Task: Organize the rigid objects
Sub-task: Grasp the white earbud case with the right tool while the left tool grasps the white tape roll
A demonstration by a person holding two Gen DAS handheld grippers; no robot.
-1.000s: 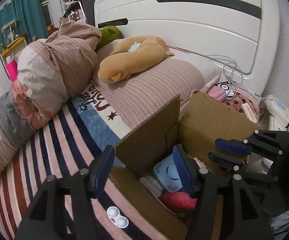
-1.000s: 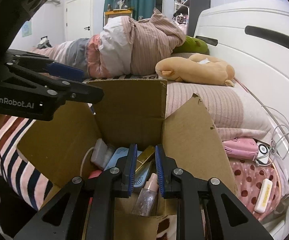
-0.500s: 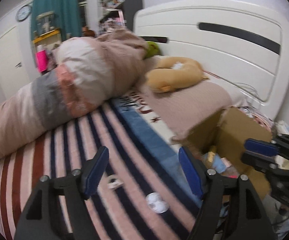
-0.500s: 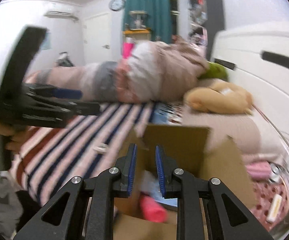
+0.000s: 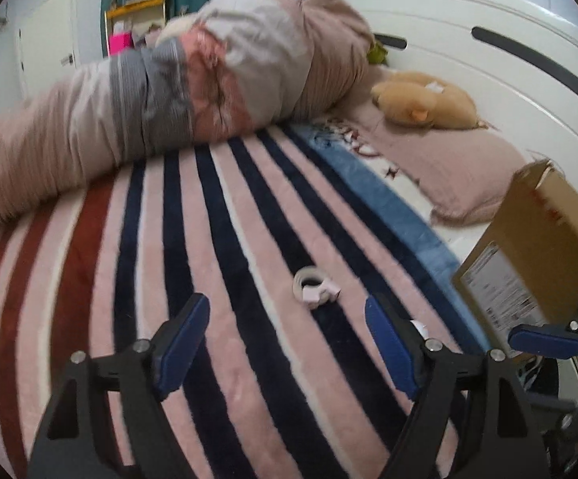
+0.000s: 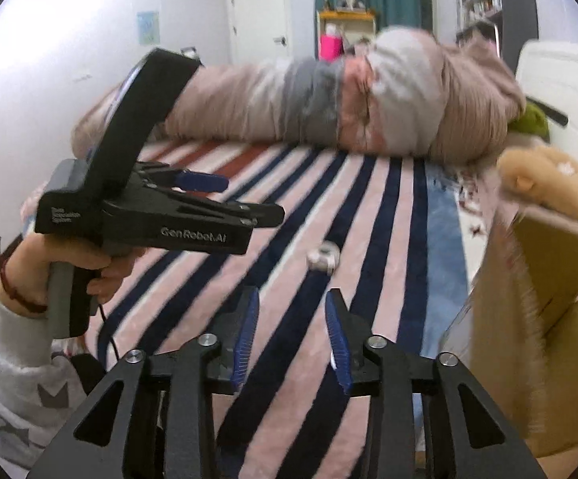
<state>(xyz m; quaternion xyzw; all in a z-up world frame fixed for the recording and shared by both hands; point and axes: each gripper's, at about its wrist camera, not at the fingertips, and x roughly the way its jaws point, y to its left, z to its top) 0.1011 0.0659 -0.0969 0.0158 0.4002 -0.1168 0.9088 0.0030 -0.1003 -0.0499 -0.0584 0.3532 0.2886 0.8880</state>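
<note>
A small white contact-lens case (image 5: 315, 286) lies on the striped blanket (image 5: 193, 247), just ahead of my left gripper (image 5: 287, 343), which is wide open and empty. In the right wrist view the case (image 6: 322, 257) sits ahead of my right gripper (image 6: 292, 339), which is open and empty. The cardboard box (image 5: 536, 255) stands at the right; its flap (image 6: 544, 279) is blurred in the right wrist view. My left gripper (image 6: 225, 199) shows there at the left, held by a hand.
A rolled duvet (image 5: 161, 92) lies across the far side of the bed. A tan plush toy (image 5: 424, 99) rests on the pink pillow by the white headboard (image 5: 508, 68). The right gripper's fingertip (image 5: 544, 341) shows by the box.
Both grippers have swung left, away from the box and over the striped blanket. The right gripper has opened from nearly shut. The lens case now sits ahead of both.
</note>
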